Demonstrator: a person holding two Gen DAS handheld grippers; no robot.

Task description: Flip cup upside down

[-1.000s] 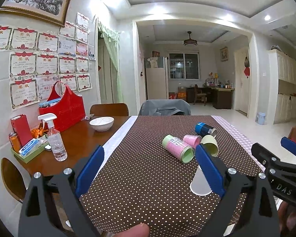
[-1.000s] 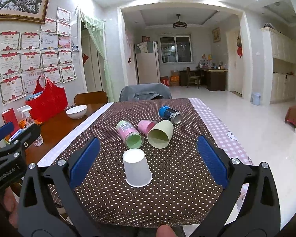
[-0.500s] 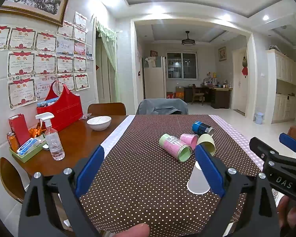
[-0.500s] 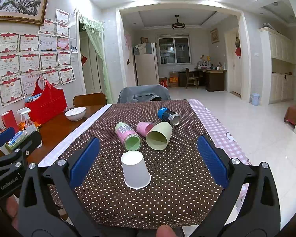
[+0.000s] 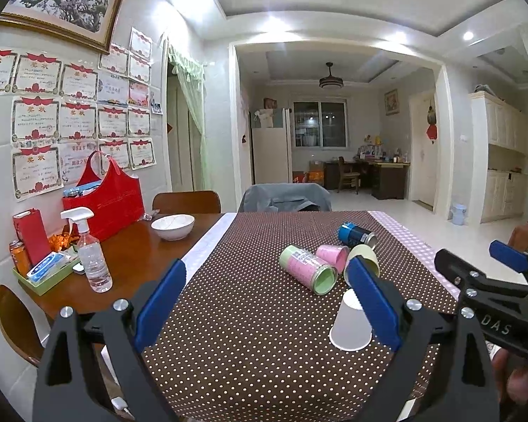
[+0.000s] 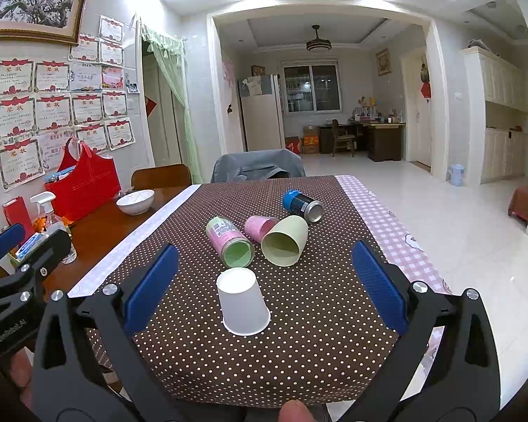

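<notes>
A white paper cup stands upside down, rim down, on the brown dotted tablecloth; it also shows in the left wrist view, partly behind a finger. My right gripper is open and empty, its fingers apart on either side of the cup and nearer to me. My left gripper is open and empty, left of the cup. Each gripper shows at the edge of the other's view.
Beyond the cup lie a pink-and-green tumbler, a small pink cup, a pale yellow-green cup and a blue-black can, all on their sides. A white bowl, spray bottle and red bag stand left.
Both grippers have drawn back and risen slightly; the cups sit a bit farther and lower in view. The white cup stays upside down and untouched.
</notes>
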